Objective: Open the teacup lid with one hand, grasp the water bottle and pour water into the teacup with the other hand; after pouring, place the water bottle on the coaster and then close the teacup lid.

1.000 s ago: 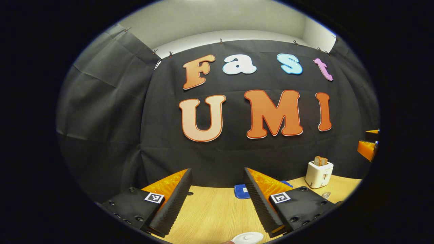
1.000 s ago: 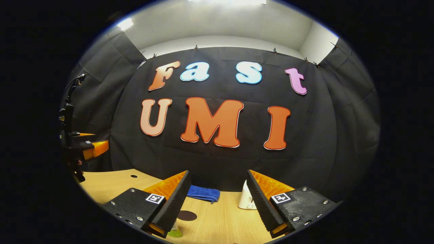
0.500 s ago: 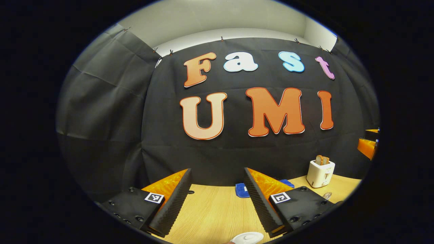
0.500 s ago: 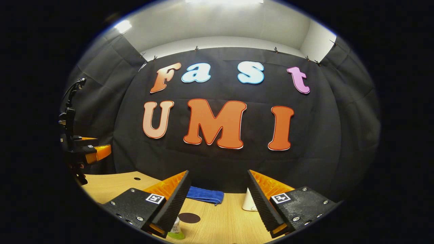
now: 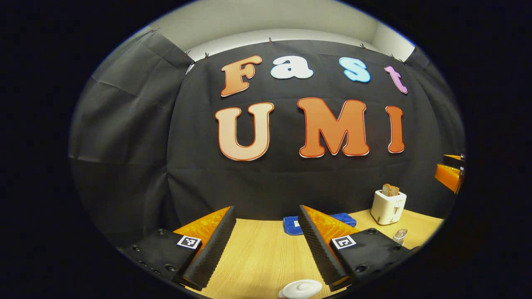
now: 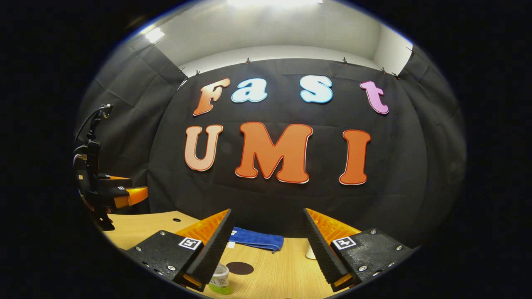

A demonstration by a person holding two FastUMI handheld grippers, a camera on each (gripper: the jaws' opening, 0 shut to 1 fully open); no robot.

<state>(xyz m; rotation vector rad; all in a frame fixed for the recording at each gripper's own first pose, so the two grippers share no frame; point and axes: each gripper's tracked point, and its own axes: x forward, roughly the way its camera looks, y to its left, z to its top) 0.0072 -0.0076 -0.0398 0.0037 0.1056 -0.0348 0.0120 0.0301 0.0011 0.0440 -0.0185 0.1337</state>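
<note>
Two task items sit low in the views. White teacup lid (image 5: 302,287), round with a raised centre, lies at the bottom edge of the left gripper view, just ahead of the left gripper (image 5: 266,232); the cup beneath it cannot be made out. Water bottle (image 6: 220,280), clear with a green label band, stands beside the inner edge of the right gripper's (image 6: 266,234) left finger, apart from the dark round coaster (image 6: 240,268) just beyond it. Both grippers hover above the wooden table (image 5: 257,253) with fingers spread wide, nothing between them. Farther back, a folded blue cloth (image 6: 255,239) lies near the wall. White toaster (image 5: 388,206) with bread in its slots stands to the right in the left gripper view.
</note>
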